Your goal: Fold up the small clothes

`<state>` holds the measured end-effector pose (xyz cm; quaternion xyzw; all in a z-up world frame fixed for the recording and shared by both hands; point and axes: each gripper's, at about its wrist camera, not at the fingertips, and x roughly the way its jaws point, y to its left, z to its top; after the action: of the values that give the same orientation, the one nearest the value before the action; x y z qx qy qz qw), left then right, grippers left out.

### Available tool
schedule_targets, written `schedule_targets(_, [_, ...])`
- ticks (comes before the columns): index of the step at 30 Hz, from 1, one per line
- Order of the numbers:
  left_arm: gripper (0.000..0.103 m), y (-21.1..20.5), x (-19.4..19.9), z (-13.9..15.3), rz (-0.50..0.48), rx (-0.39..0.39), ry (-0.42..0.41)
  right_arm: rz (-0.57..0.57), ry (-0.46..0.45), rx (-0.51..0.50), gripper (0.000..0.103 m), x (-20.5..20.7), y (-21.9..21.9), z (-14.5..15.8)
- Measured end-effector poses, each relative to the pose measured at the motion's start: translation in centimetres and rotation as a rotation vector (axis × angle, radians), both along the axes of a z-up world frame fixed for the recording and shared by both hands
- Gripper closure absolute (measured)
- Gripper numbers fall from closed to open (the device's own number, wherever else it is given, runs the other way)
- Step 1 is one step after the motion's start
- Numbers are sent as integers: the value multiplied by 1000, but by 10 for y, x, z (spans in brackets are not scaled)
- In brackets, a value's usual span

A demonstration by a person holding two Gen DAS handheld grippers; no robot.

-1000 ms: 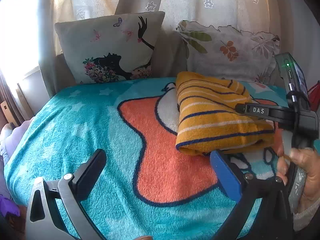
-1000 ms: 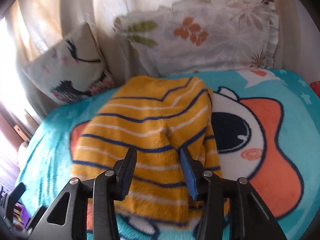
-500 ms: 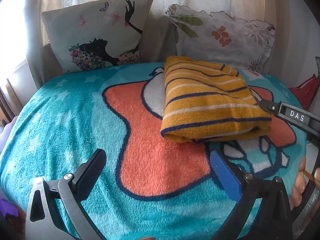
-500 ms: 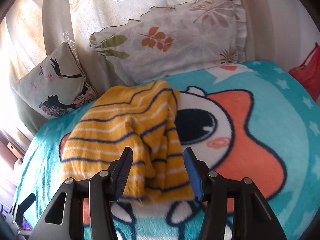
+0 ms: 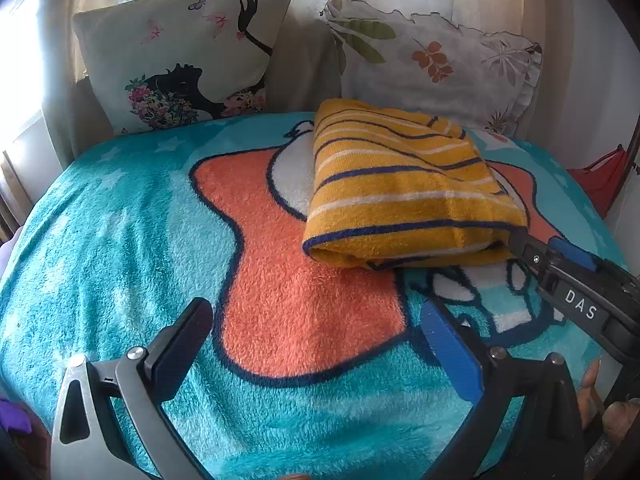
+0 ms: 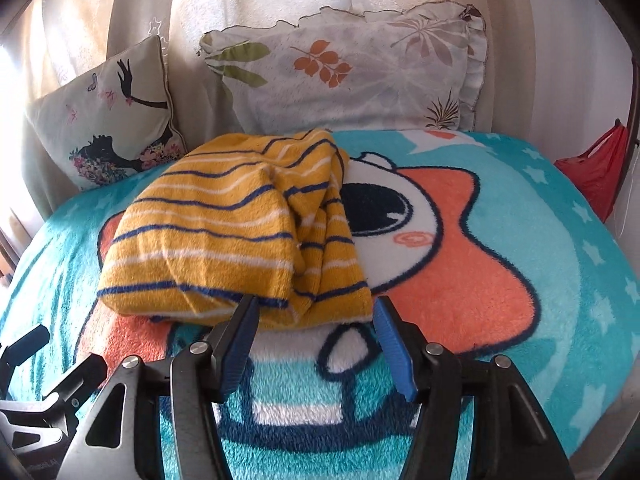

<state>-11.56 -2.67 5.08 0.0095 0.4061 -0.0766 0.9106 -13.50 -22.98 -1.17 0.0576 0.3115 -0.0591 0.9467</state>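
Curtained wall behind, pale with star cutouts; bed below it under a teal fleece blanket (image 5: 120, 240) printed with an orange and white cartoon figure. Two cushions lean on the curtain: silhouette cushion (image 5: 188, 56) at left, leaf-print pillow (image 6: 352, 76) at right. Red bag (image 6: 596, 168) at far right edge.

Yellow striped garment (image 6: 224, 240) lies folded on the blanket, just in front of the pillows, navy and white stripes, loose layered edges on its right side.

Right tool (image 6: 314, 344): jaws opening, about half spread, tips just at the garment's near edge, pads not pressing it, nothing gripped.

Left tool (image 5: 320, 344): jaws wide apart over bare blanket, empty, garment well ahead to its right. Right tool's tip shows beside the garment's near right corner.
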Motion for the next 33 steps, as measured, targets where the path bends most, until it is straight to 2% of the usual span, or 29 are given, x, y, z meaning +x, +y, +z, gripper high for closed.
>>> schedule_targets(5, [0,4,4,-5,13,-8,23,-17,-65,-23,40,-8,1,12])
schedule_targets(9, [0,6,5,-7,17,-14,33,19,-84,-37,40,6,6,21])
schedule_targets(11, [0,7,5,-8,17,-14,35,44,-49,-43,40,18,12,16])
schedule_targets(13, [0,9,6,-8,16,-12,38,63,42,-56,40,38,16,0])
schedule_targets(15, [0,10,9,-7,10,-12,41,78,93,-47,40,47,17,-8])
schedule_targets(17, [0,12,16,-2,3,-22,41,86,68,-10,40,43,11,2])
schedule_targets(21, [0,12,48,16,-30,-76,28,76,-24,48,39,44,-9,41])
schedule_targets(25, [0,2,95,23,-45,-67,10,90,-59,78,39,79,-23,65])
schedule_targets(27, [0,-2,119,12,-33,-58,53,159,-70,141,39,105,-27,69])
schedule_targets(30, [0,1,142,-13,-22,-117,151,247,-5,255,39,149,-30,60])
schedule_targets(33, [0,8,147,-25,-7,-203,185,202,101,237,39,194,-30,39])
